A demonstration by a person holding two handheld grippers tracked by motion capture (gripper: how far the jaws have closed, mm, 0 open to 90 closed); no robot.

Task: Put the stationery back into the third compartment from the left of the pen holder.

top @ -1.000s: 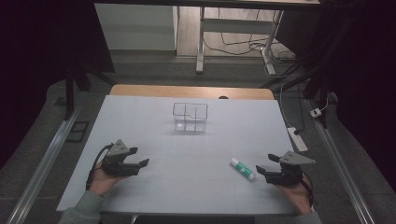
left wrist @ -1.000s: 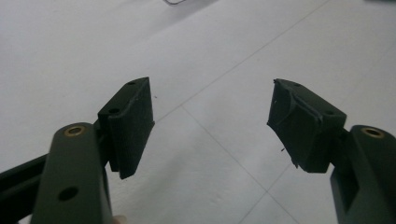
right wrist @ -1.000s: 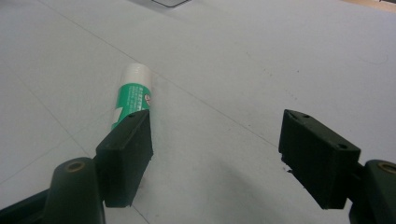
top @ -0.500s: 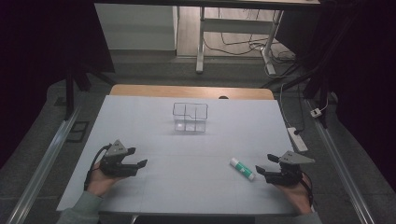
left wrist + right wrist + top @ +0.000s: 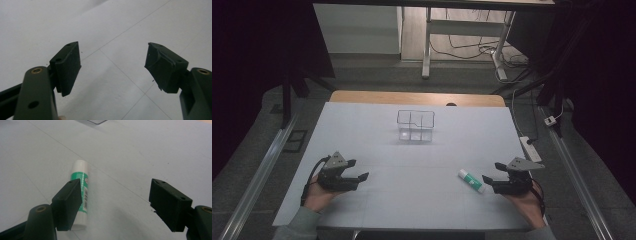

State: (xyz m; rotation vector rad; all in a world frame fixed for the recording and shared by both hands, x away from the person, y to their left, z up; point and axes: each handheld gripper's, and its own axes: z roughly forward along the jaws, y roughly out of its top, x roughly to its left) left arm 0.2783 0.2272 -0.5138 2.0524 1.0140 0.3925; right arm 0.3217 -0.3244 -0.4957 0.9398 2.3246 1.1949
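Right gripper view has my right gripper point(image 5: 115, 205) spread wide beside the glue stick point(image 5: 81, 192) near the table's point(image 5: 377, 145) right edge, lined up to grab; left gripper point(image 5: 112, 67) also gapes, empty.

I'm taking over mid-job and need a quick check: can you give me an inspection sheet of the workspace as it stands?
Surface: white table, flat, with thin seam lines.
Job's things: glue stick, green and white, lying flat near the right gripper; clear divided box standing at the middle of the far side.
Clutter: nothing seen on the table.
Grippers: left gripper open, nothing between its jaws; right gripper open, glue stick lying just beside one jaw, not gripped.
Cables: black cable looping from the left gripper; power strip and cords on the floor at right.
Surroundings: dark room, desk legs beyond the table.
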